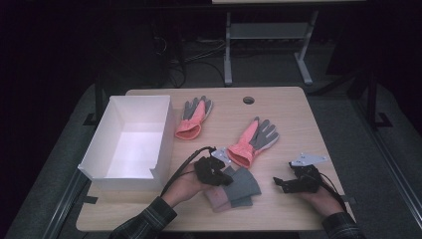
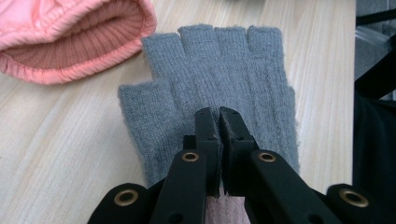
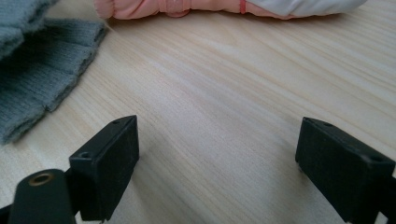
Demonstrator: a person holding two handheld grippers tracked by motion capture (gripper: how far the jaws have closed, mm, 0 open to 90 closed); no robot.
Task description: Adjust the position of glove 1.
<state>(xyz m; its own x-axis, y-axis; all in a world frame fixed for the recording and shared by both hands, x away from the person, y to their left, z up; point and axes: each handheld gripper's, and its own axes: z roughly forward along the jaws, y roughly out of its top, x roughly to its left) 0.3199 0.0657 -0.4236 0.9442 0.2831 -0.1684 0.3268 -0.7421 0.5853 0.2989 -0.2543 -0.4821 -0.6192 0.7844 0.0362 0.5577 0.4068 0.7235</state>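
White cardboard box (image 1: 130, 142), open top, sits at the table's (image 1: 291, 107) left edge, overhanging it a bit. Just right of the box, toward the far edge: coral-and-grey work glove (image 1: 194, 118), cuff toward the person. 2nd glove of the same kind (image 1: 253, 140) lies mid-table, cuff near the left gripper.

Left gripper (image 1: 213, 171), near the front edge, left of centre: jaws clenched, pinching the knit of a grey fingerless glove (image 2: 219, 88). In the left gripper view the tips meet on the glove's palm area, w/ the stubby finger ends pointing away and the coral cuff (image 2: 74, 37) at top left. A pinkish fabric piece (image 1: 217, 197) lies under the grey glove, by the front edge; can't tell what it is.

Right gripper (image 1: 287, 184), near the front right corner: jaws released, spread wide, nothing between them but bare wood (image 3: 219, 130). It's low over the table, apart from the grey glove, whose edge shows at the left of the right gripper view.
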